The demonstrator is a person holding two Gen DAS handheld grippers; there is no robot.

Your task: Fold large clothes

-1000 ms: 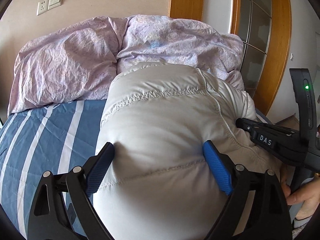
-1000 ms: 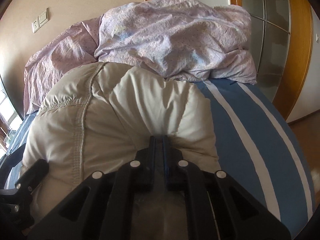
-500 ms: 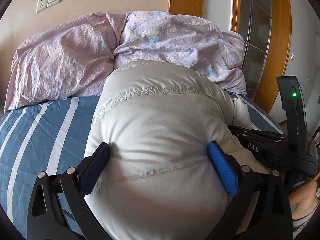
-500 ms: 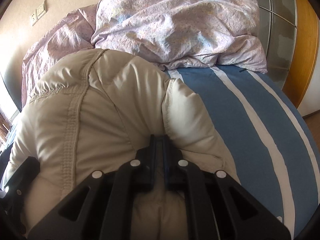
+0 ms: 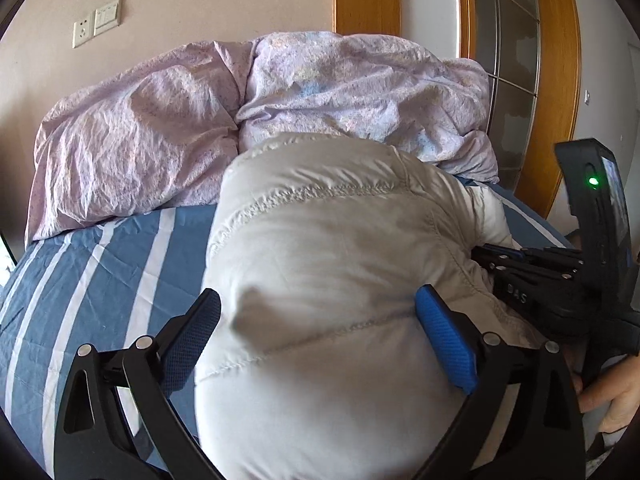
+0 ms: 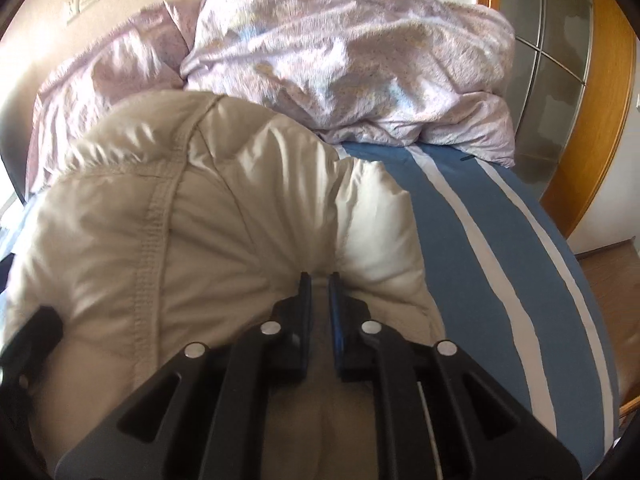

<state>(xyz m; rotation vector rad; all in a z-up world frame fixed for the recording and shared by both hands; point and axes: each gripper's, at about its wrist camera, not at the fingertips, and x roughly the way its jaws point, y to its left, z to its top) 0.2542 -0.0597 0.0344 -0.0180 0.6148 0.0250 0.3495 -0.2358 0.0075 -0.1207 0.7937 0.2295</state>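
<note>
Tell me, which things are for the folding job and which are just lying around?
For the job:
puffy jacket
left gripper
right gripper

Just lying about:
purple duvet
striped sheet
wall switch

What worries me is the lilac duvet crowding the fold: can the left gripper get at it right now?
Probably not directly. The left gripper sits with jaws wide around the puffy jacket, whose bulk lies between it and the lilac duvet. Lifting over the jacket should help.
</note>
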